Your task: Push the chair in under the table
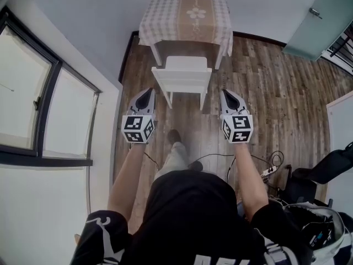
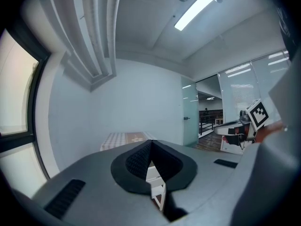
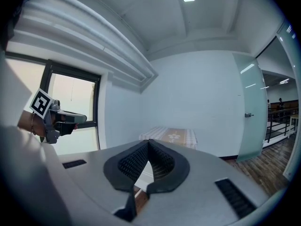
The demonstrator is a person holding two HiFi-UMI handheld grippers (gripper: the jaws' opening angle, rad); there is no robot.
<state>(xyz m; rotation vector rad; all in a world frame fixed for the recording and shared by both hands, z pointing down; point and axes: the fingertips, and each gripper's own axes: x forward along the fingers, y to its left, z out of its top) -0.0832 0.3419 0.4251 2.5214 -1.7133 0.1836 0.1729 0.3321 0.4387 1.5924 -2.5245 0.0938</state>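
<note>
A: Where's the white chair?
B: Twelve o'clock, pulled out from the cloth-covered table; left gripper and right gripper flank its back, both closed, empty (not touching); I'd press evenly, straight ahead.

Black white-printed T-shirt; grey left gripper and right gripper have black ribbed fingers.

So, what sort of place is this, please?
Probably an office room staged as a dining corner: a cloth-covered table with a white chair, wood-plank floor, and a frosted glass door.
</note>
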